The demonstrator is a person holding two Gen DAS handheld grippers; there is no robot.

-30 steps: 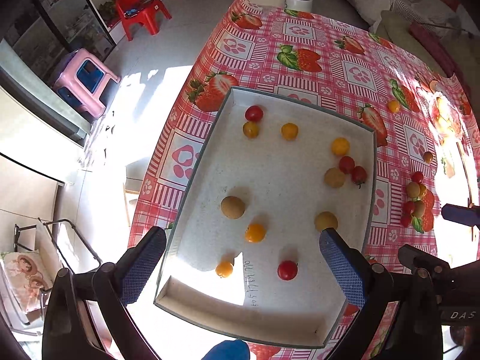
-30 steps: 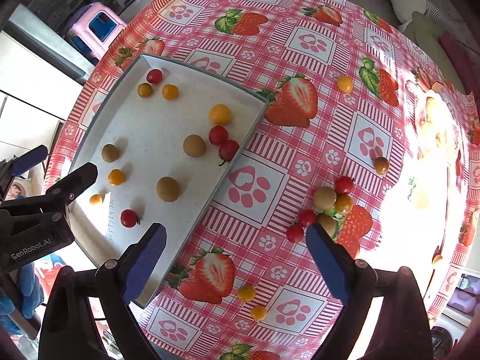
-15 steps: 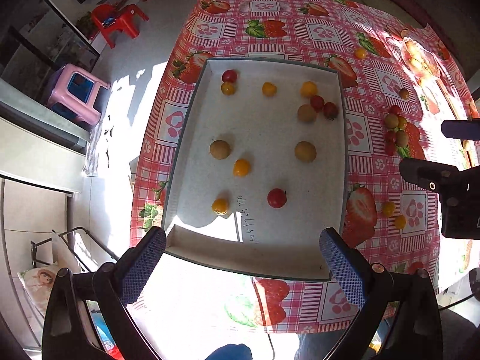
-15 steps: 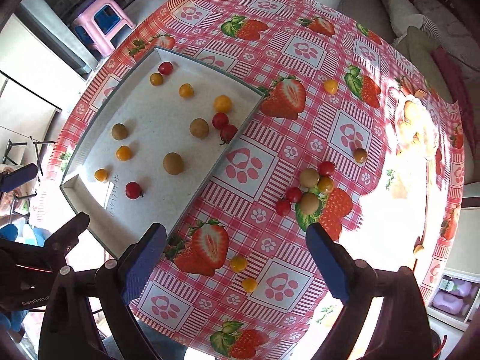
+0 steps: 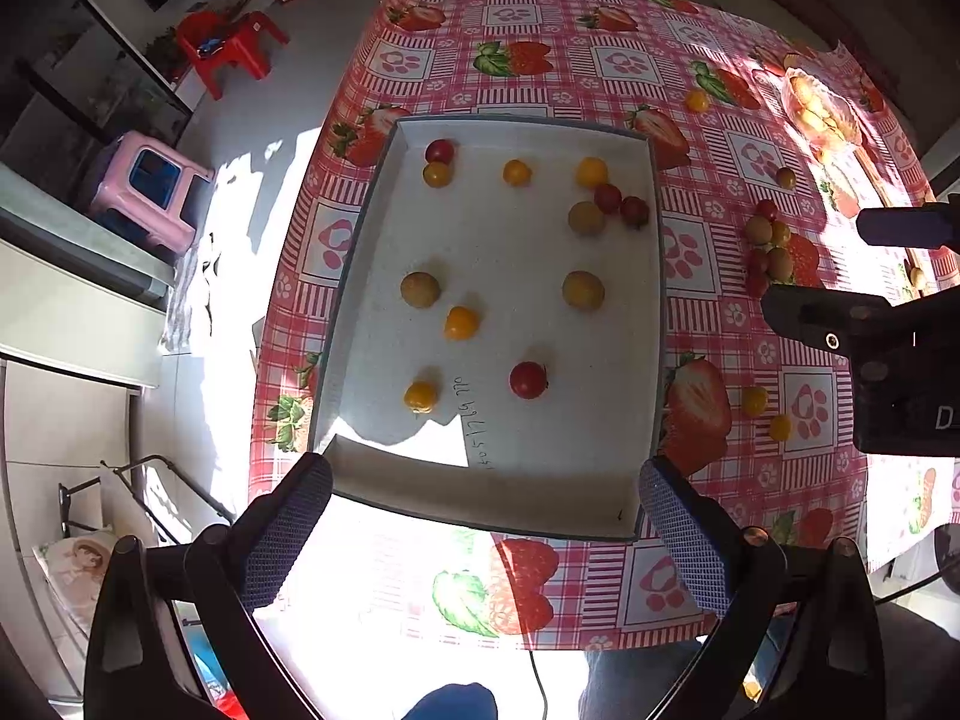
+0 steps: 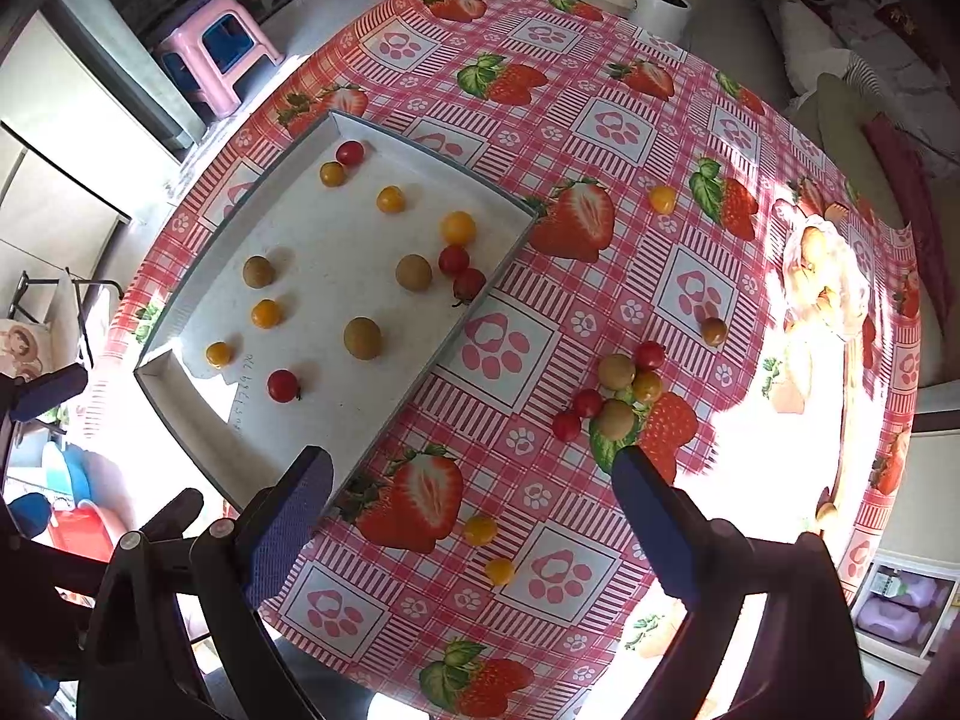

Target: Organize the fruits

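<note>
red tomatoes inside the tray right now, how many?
4. One in the tray's far corner touching a yellow one, two side by side against the right wall, one near the handwriting at the near end. None look hidden.

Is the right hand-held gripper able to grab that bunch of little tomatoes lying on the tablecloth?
Probably yes. The right hand-held gripper is open and empty, and the cluster of small tomatoes lies just ahead on the tablecloth with nothing between them.
</note>
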